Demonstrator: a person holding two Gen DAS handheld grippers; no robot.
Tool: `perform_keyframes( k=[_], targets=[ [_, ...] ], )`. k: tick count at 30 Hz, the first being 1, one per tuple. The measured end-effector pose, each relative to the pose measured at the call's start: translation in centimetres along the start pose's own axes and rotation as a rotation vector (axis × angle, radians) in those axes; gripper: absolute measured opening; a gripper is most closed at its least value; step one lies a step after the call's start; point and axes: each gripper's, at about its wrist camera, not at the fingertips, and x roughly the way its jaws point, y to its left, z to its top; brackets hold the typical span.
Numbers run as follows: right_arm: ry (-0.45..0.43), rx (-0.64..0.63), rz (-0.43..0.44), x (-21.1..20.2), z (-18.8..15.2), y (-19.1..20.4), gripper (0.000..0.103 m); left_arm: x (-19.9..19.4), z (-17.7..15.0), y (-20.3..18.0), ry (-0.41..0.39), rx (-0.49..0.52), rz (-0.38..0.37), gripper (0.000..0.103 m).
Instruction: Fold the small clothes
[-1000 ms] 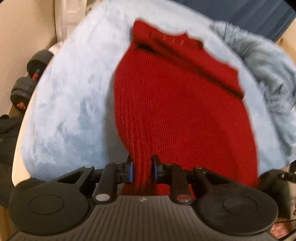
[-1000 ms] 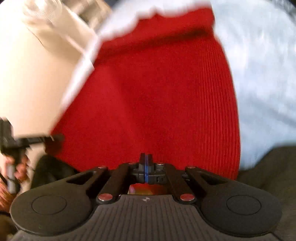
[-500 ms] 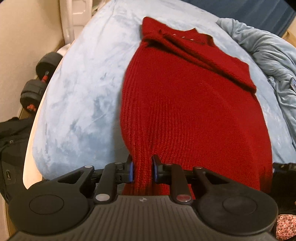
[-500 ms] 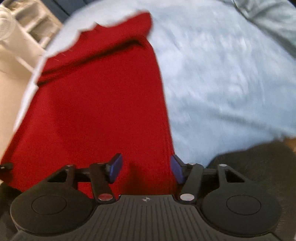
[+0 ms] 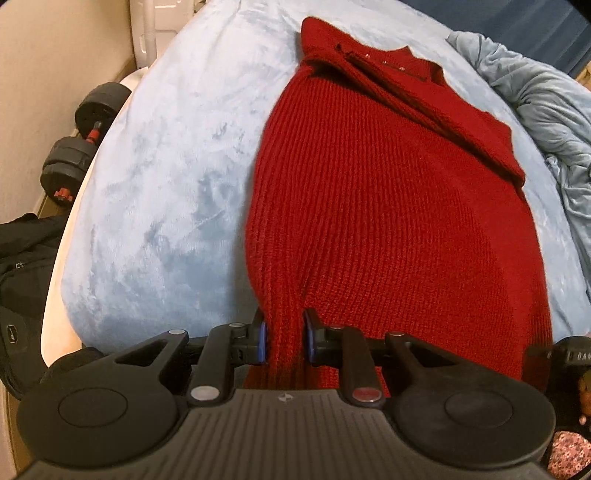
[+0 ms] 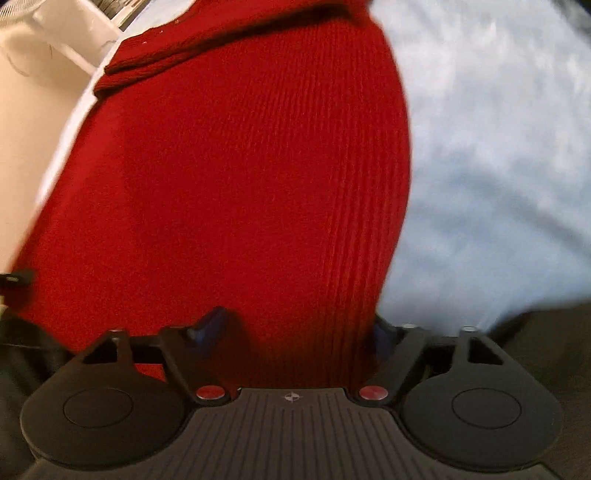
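Observation:
A red knit sweater (image 5: 388, 203) lies lengthwise on a light blue plush blanket (image 5: 166, 166), collar at the far end, a sleeve folded across its top. My left gripper (image 5: 284, 332) is shut on a bunched fold of the sweater's near hem, at its left corner. In the right wrist view the sweater (image 6: 240, 166) fills the middle, with the blanket (image 6: 498, 166) to its right. My right gripper (image 6: 295, 328) stands wide over the near right corner. Its jaws are closing with the red cloth between them, and the pads are not seen pressing on it.
Two black dumbbells (image 5: 85, 144) and a black bag (image 5: 22, 266) lie on the floor left of the bed. A crumpled grey-blue cover (image 5: 546, 122) sits at the far right. White furniture (image 5: 159, 26) stands beyond the bed's far left. Dark cloth (image 6: 546, 343) lies near my right gripper.
My right gripper went from shut to wide open and sank toward the sweater's near edge. The sweater settled flat on the blanket. My left gripper kept its hold.

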Motion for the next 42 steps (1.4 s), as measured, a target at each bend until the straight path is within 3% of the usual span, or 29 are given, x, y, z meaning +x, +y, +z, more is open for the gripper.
perform_keyframes(
  k=[1,8,12,14,16,18,23,24,25,26,27,29,30,32,37,42],
  targets=[
    [0.032,0.032,0.034,0.2,-0.6,-0.3,0.022,-0.2,-0.1,0.0,-0.007,0.000,-0.003,0.021],
    [-0.086,0.031,0.084,-4.2,-2.9,0.7,0.018,-1.8,0.0,0.4,-0.031,-0.060,-0.058,0.021],
    [-0.117,0.104,0.138,-7.7,-1.2,-0.6,0.017,-2.9,2.5,0.5,-0.003,-0.132,-0.116,0.020],
    [-0.183,0.120,0.183,-10.4,1.9,-0.6,0.017,-4.0,5.2,0.0,-0.022,-0.139,-0.155,0.019],
    [-0.254,0.113,0.214,-12.9,6.1,-0.3,0.017,-5.4,10.0,-0.9,-0.090,-0.131,-0.165,0.009],
    [-0.312,0.112,0.249,-14.6,11.9,0.3,0.017,-5.8,15.9,-1.7,-0.148,-0.124,-0.183,0.009],
    [-0.378,0.171,0.239,-11.5,27.9,0.2,0.020,-1.0,31.6,-5.0,-0.250,-0.097,-0.104,0.011],
    [-0.385,0.209,0.212,-10.0,30.6,-0.2,0.023,1.1,34.6,-5.2,-0.266,-0.118,-0.093,0.018],
    [-0.402,0.283,0.170,-8.7,32.7,-1.3,0.035,2.9,36.7,-5.2,-0.253,-0.157,-0.095,0.034],
    [-0.441,0.357,0.127,-8.1,33.7,-2.5,0.058,4.4,38.4,-5.2,-0.248,-0.192,-0.078,0.051],
    [-0.499,0.403,0.099,-7.4,34.0,-3.6,0.065,5.4,39.7,-5.2,-0.280,-0.214,-0.030,0.083],
    [-0.565,0.414,0.084,-6.5,33.0,-5.4,0.065,6.1,39.9,-5.1,-0.394,-0.210,0.033,0.103],
    [-0.569,0.386,0.090,-5.8,32.1,-5.7,0.065,6.8,39.7,-5.1,-0.411,-0.183,0.026,0.103],
    [-0.562,0.305,0.069,-4.4,30.4,-5.8,0.065,8.5,39.0,-4.9,-0.373,-0.125,0.018,0.103],
    [-0.605,0.064,-0.065,-2.0,30.0,-2.8,0.064,12.9,35.1,-5.8,-0.300,0.038,0.118,0.103],
    [-0.605,-0.138,-0.298,1.4,32.4,0.8,0.064,15.4,34.3,-9.9,-0.276,0.261,0.227,0.103]
  ],
)
